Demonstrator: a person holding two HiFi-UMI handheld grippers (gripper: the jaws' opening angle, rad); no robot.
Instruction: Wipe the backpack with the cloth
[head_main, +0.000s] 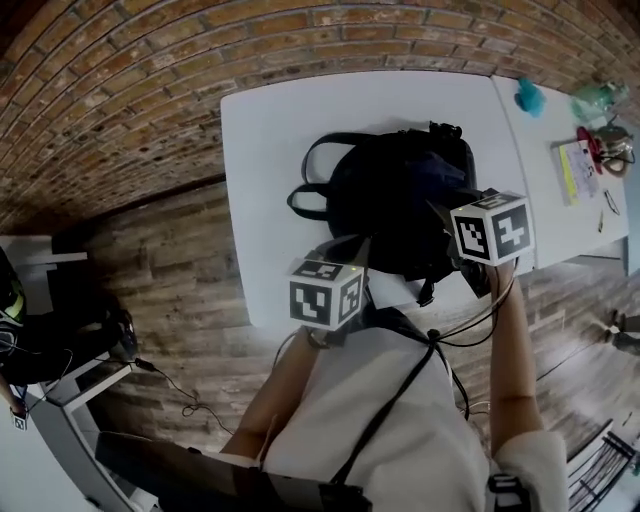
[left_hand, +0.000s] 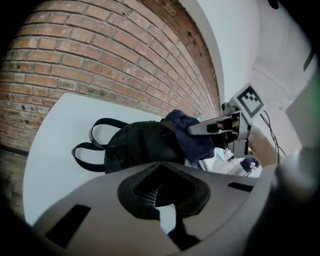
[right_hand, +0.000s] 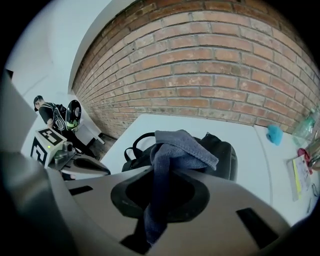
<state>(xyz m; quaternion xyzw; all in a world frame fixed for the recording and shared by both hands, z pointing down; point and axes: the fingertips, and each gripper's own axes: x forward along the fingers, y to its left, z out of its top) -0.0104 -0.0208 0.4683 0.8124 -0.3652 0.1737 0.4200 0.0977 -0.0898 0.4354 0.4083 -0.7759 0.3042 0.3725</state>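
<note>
A black backpack (head_main: 395, 200) lies on the white table (head_main: 270, 140), its two carry straps (head_main: 305, 185) pointing left. My right gripper (right_hand: 165, 172) is shut on a dark blue cloth (right_hand: 177, 147), which drapes from the jaws over the top of the backpack (right_hand: 220, 150). In the left gripper view the cloth (left_hand: 192, 137) hangs from the right gripper (left_hand: 220, 126) above the backpack (left_hand: 135, 145). My left gripper (left_hand: 161, 165) hovers near the backpack's near side with its jaws together and nothing between them. In the head view the marker cubes hide the jaws of both grippers.
A second white table (head_main: 560, 140) adjoins on the right, with a teal object (head_main: 528, 97), a bottle (head_main: 600, 97), papers and scissors (head_main: 590, 150). A brick wall (right_hand: 210, 65) runs behind. A person in black (right_hand: 57, 116) stands at the far left.
</note>
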